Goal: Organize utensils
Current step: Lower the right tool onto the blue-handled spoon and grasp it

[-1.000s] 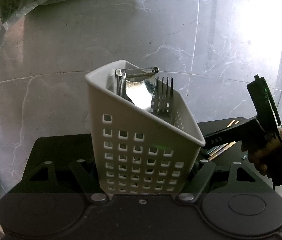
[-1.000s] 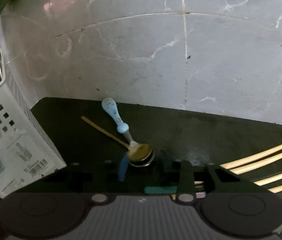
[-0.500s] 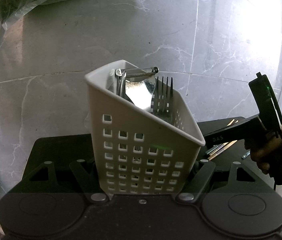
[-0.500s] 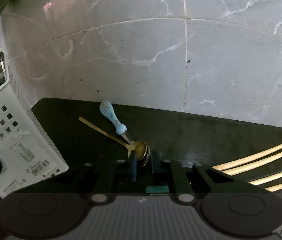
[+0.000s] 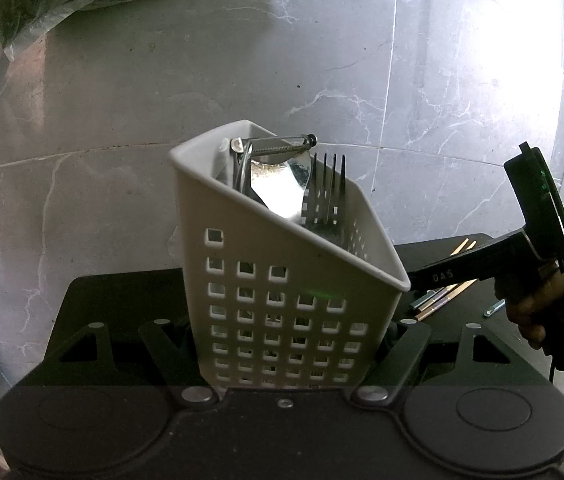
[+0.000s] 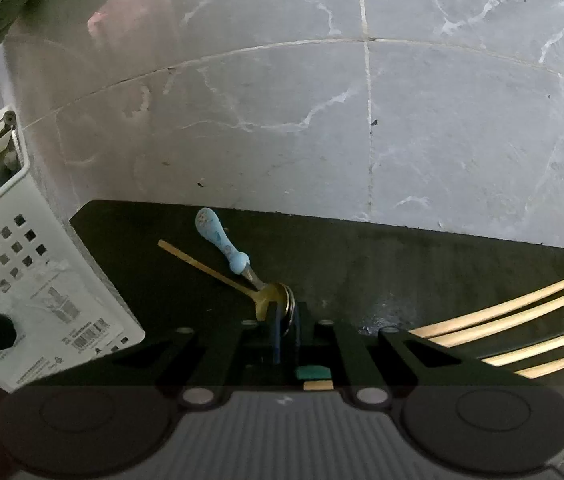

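Pinching stacked spoon bowls [image 6: 278, 304], right gripper's [image 6: 285, 326] jaws just closed.

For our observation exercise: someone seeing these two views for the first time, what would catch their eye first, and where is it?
The white basket, tilted and clamped between the left gripper fingers, fills the middle of the left view, with a fork and other metal utensils sticking out. In the right view, the right gripper has just been closing on two stacked spoon bowls, gold spoon and blue-handled spoon, on the black mat.
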{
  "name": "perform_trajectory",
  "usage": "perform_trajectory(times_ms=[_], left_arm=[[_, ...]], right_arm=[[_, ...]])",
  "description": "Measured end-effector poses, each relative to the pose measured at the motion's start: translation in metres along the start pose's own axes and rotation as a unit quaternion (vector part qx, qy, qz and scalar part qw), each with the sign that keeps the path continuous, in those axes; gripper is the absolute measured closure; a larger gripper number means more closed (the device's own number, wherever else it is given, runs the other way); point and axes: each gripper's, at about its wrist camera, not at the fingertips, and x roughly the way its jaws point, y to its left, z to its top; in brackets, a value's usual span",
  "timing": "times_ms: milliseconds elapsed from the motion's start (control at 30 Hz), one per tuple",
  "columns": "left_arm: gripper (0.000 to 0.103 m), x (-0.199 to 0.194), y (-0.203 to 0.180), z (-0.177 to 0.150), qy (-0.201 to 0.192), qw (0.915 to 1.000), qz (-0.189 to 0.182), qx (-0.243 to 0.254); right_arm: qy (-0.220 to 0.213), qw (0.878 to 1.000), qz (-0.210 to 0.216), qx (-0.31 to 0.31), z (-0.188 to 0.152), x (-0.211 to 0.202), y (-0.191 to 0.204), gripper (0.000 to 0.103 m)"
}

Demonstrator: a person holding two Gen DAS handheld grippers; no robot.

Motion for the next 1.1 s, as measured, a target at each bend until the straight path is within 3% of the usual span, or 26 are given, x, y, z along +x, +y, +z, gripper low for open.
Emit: perform_trajectory(times_ms=[133,300,667,900,1000,1100], left_arm=[[0.025,0.000,0.000,0.000,0.000,1.0000,0.000,0.000],[0.025,0.000,0.000,0.000,0.000,1.0000,0.000,0.000],[0.025,0.000,0.000,0.000,-0.001,1.0000,0.001,0.001],[0.025,0.000,0.000,0.000,0.000,1.0000,0.001,0.002],[0.025,0.001,0.000,0.001,0.000,1.0000,0.001,0.002],[0.025,0.001,0.000,0.001,0.000,1.0000,0.001,0.001]], right_arm=[[0.003,1.000,0.010,0.015,0.001,0.003,-0.004,0.081],[0.002,0.999,0.021,0.026,0.001,0.009,-0.008,0.077],[-0.011,1.000,0.017,0.017,-0.003,0.008,-0.003,0.095],[-0.006,0.998,0.043,0.038,0.005,0.015,-0.016,0.086],[-0.008,0.997,0.062,0.044,0.009,0.023,-0.020,0.086],[-0.006,0.997,0.062,0.034,0.012,0.026,-0.019,0.094]])
